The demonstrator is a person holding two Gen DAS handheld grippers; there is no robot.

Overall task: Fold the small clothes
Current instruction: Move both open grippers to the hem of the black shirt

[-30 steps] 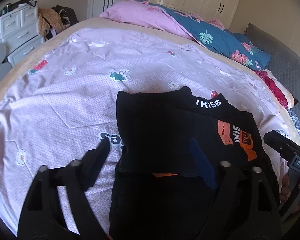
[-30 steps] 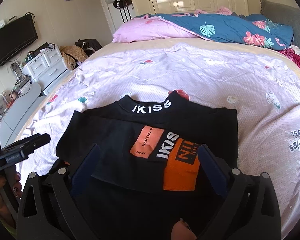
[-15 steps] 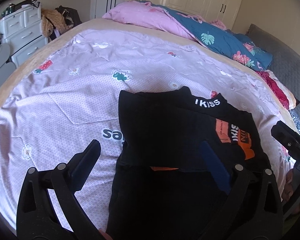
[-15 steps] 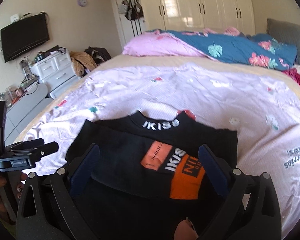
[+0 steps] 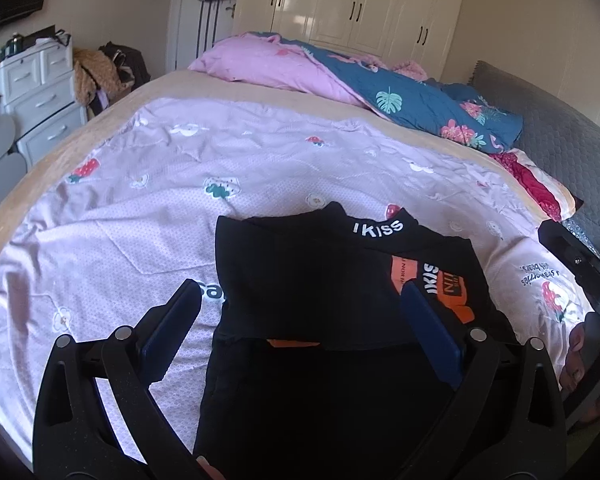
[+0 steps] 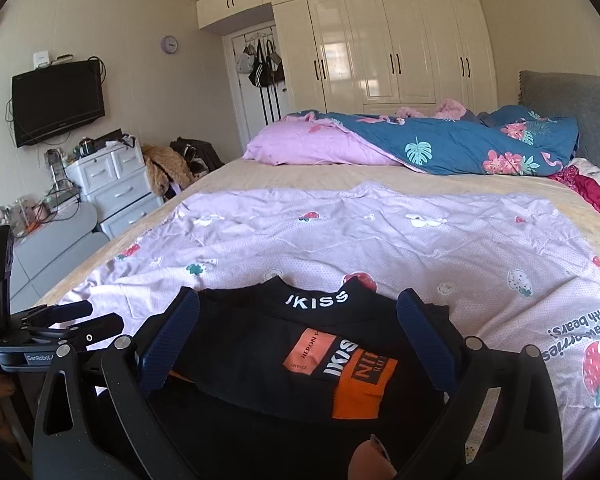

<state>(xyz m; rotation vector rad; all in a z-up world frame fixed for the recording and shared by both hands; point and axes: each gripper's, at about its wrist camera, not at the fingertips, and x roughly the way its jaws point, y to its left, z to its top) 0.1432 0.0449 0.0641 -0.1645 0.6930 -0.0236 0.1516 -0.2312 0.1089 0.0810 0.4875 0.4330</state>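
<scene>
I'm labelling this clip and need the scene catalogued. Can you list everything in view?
shirt: one, black with orange patches, partly folded on the sheet, nearest the cameras
sheet: one, lilac with strawberry print, spread over the bed
duvet: one, blue floral with pink underside, heaped at the far side
headboard: one, grey, far right
wardrobe: one, cream, back wall
drawers: one unit, white, left of the bed
television: one, black, left wall
clock: one, purple, wall
left gripper: black, jaws open over the shirt
right gripper: black, jaws open over the shirt
</scene>
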